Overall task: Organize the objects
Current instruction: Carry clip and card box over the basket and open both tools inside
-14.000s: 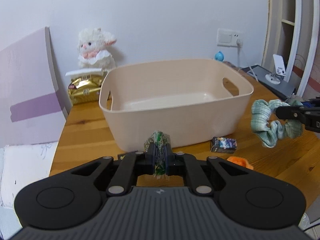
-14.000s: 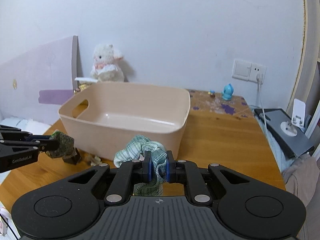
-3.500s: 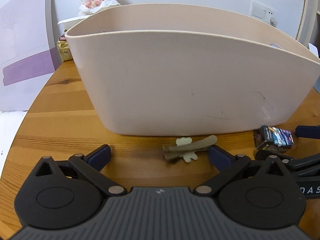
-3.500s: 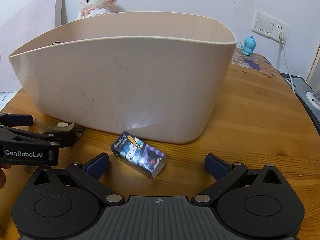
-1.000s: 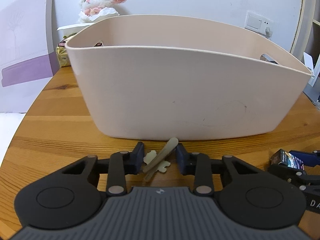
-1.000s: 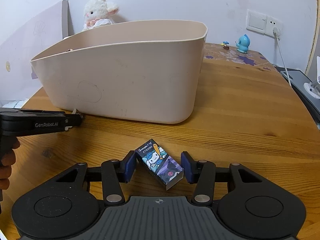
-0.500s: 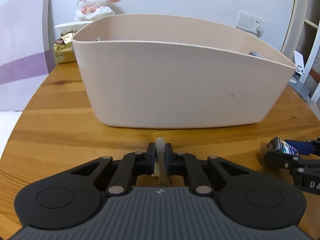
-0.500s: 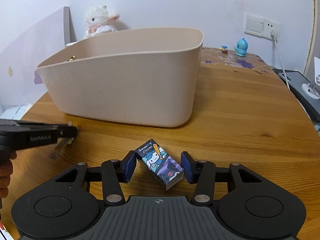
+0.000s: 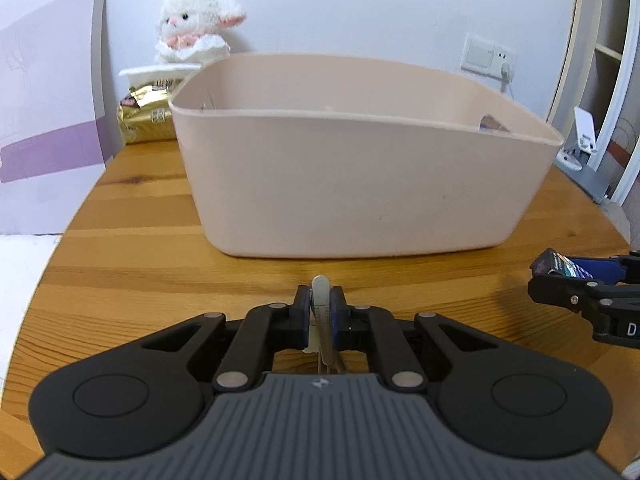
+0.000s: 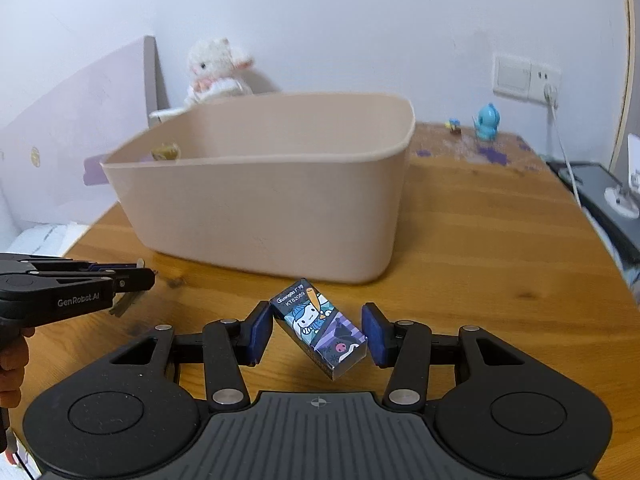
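My left gripper (image 9: 320,316) pinches the clip (image 9: 321,300); the right gripper (image 10: 318,332) squeezes the box (image 10: 320,330) by its corners (skewed), so I judge it may twist out short of the bin (image 10: 272,200).

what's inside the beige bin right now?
Only the upper inner walls of the bin show from either wrist view. Its floor and any contents are hidden by the near wall. A gold item shows through the left handle cutout.

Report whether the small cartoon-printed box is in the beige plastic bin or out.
Out. The small cartoon-printed box sits gripped between the right gripper pads, in front of the beige plastic bin.
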### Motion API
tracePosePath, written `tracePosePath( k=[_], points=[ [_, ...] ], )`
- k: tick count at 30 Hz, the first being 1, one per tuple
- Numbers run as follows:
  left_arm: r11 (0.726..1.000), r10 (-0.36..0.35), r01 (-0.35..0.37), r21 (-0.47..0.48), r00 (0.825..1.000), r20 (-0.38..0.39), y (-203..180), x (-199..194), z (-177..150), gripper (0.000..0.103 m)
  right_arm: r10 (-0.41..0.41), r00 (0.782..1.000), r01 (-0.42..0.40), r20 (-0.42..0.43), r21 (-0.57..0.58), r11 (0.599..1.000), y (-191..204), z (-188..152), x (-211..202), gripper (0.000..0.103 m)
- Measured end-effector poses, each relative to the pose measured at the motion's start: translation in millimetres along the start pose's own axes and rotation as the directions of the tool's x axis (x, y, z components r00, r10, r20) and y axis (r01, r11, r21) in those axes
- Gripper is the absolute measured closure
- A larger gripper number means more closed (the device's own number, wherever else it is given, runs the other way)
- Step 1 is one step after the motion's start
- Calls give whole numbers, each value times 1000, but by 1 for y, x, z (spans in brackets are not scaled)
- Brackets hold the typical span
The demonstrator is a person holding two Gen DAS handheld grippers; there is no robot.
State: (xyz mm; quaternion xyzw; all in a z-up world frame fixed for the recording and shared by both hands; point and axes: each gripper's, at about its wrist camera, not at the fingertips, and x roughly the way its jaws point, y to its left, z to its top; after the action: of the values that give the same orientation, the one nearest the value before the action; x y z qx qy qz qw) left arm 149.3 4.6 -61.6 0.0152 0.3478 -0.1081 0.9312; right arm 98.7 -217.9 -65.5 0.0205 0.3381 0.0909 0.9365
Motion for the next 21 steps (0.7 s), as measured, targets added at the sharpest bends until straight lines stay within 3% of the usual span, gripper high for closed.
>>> tracePosePath(
  k=[13,21],
  points=[
    [999,-4,-4,44,985,170,-6,-62,34,92,40,983,-31,179,-54,998,15,45,-47,58],
    [996,23,-42,76,973,232,-13,-61,73,92,16,971,-2,238,-61,998,14,87,-41,58]
  ],
)
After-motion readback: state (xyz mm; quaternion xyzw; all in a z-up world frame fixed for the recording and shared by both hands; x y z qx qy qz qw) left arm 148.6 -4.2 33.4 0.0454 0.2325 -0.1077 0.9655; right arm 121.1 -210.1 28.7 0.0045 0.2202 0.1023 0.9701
